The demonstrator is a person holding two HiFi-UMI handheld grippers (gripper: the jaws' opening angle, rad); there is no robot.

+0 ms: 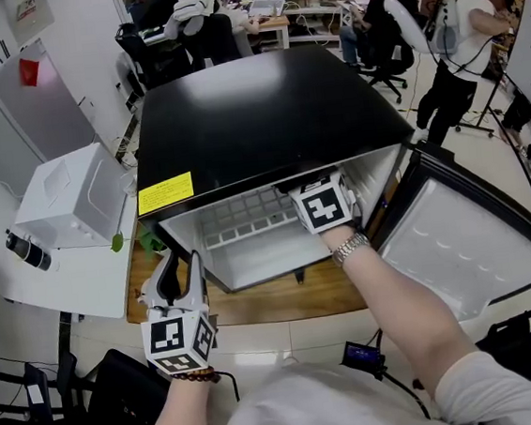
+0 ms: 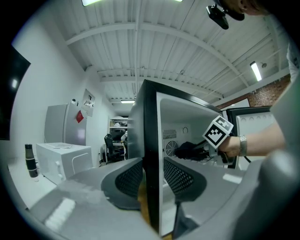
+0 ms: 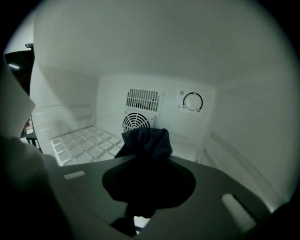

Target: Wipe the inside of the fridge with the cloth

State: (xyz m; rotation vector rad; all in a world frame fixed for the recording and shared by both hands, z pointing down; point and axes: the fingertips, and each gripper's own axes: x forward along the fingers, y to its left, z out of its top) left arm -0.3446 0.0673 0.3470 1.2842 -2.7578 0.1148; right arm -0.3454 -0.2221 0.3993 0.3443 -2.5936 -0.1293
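Right gripper (image 3: 146, 187) jaws clamp tight on the cloth (image 3: 146, 143), bunched forward as a wiping pad deep inside the fridge (image 1: 265, 122), near the vent (image 3: 137, 123). Left gripper (image 2: 152, 185) jaws, half apart, pinch the left wall (image 2: 150, 140), likely steadying it; side walls crowd close, shelf (image 3: 84, 143) open below-left

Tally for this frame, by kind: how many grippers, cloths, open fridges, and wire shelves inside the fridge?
Grippers: 2, the left gripper and the right gripper
Cloth: 1
Fridge, open: 1
Wire shelf: 1
Total: 5
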